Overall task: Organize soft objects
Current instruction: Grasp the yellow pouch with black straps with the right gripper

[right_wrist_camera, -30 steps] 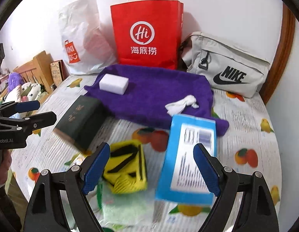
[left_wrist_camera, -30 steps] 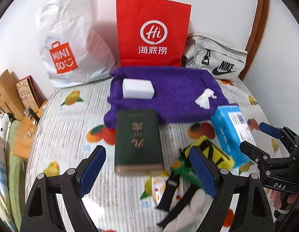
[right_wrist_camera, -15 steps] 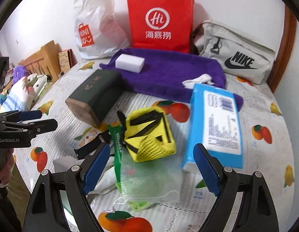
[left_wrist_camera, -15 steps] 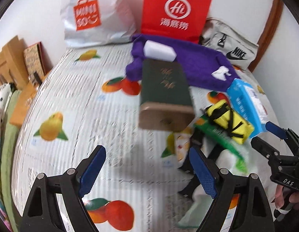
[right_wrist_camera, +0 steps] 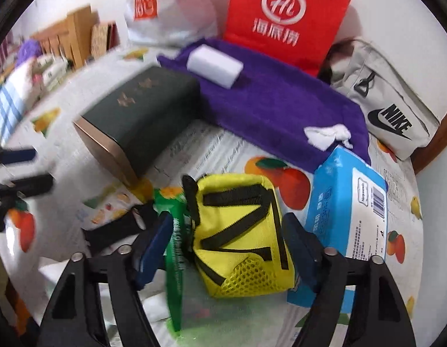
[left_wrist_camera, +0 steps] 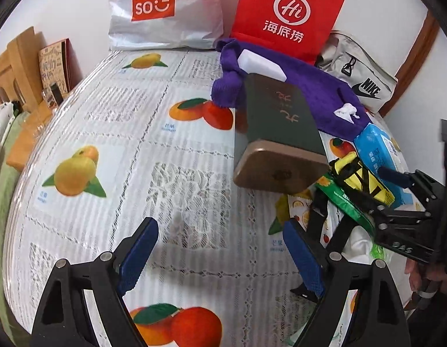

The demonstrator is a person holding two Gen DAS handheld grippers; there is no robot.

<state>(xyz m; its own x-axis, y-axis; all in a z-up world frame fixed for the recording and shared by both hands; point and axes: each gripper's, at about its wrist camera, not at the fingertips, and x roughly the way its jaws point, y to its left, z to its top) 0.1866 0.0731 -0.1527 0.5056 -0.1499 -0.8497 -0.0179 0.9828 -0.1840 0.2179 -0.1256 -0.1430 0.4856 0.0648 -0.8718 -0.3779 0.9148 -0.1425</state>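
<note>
We are looking down at a table [left_wrist_camera: 113,150] w/ a fruit-print cloth on it. Our right tongs [right_wrist_camera: 226,248] are reaching down around the yellow pouch [right_wrist_camera: 240,231] – the pouch is sitting between the two blue pads [right_wrist_camera: 154,245], w/ black straps across its top. The jaws are closing in on it, but the pads are not pressing it yet; there is a bit of space on each side. The pouch is lying on a green packet [right_wrist_camera: 174,248], just beside a blue tissue pack [right_wrist_camera: 350,211] on its right.

Our left tongs [left_wrist_camera: 220,254] are hanging wide apart over a bare part of the cloth – nothing is between them. In the left view the right tongs are showing at the far right edge, near the pouch.

A dark green box [right_wrist_camera: 142,115] is lying to the left of the pouch, w/ one end touching the purple towel [right_wrist_camera: 281,98]. A white sponge [right_wrist_camera: 214,66] & a crumpled white tissue [right_wrist_camera: 327,136] are sitting on the towel. Behind the towel a red paper bag [right_wrist_camera: 284,20], a white shopping bag [left_wrist_camera: 165,11] & a grey waist bag [right_wrist_camera: 385,104] are leaning at the wall.
</note>
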